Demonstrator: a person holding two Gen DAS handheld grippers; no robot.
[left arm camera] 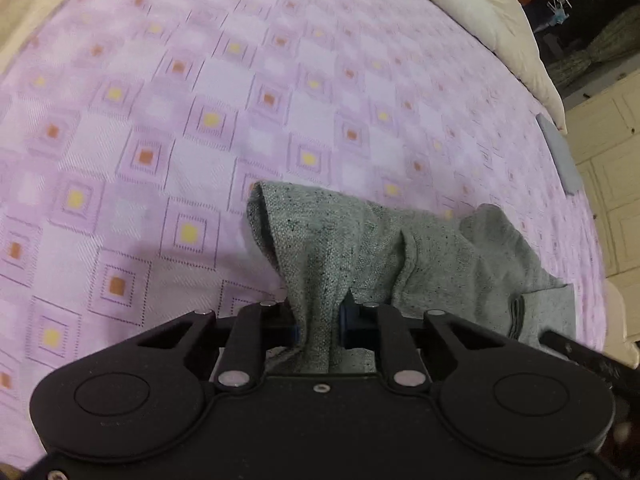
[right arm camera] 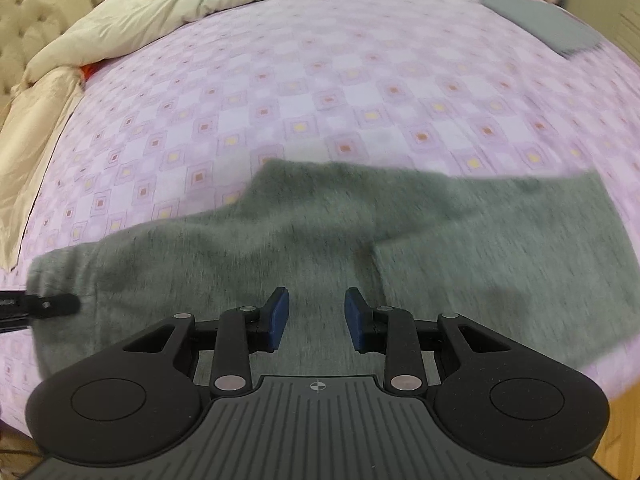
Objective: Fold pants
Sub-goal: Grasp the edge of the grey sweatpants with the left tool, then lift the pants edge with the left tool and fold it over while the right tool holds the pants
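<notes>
Pink-and-lilac checked bedsheet [left arm camera: 160, 128] fills the left wrist view, with a cream duvet [left arm camera: 500, 28] bunched along the bed's far edge and a flat grey folded cloth [left arm camera: 560, 156] near its right edge. And the left gripper [left arm camera: 320, 316] has its catch: the jaws are pinched narrow on a gathered edge of the grey speckled knit pants [left arm camera: 360, 248], the cloth rising in a soft tent from the sheet and trailing off toward the bed's right edge.

Over to the right wrist view: the pants [right arm camera: 500, 248] sprawl across the near part of the bed, blurred, the other gripper's black tip at their left end. The right gripper [right arm camera: 317, 316] hovers above the fabric, blue pads [right arm camera: 278, 316] partly apart with nothing between them.

This is light, limp, floppy material, I'd judge; it will sag and crease wherever it isn't supported. Best hold looks like a hem or waistband edge, pinching both layers together.
</notes>
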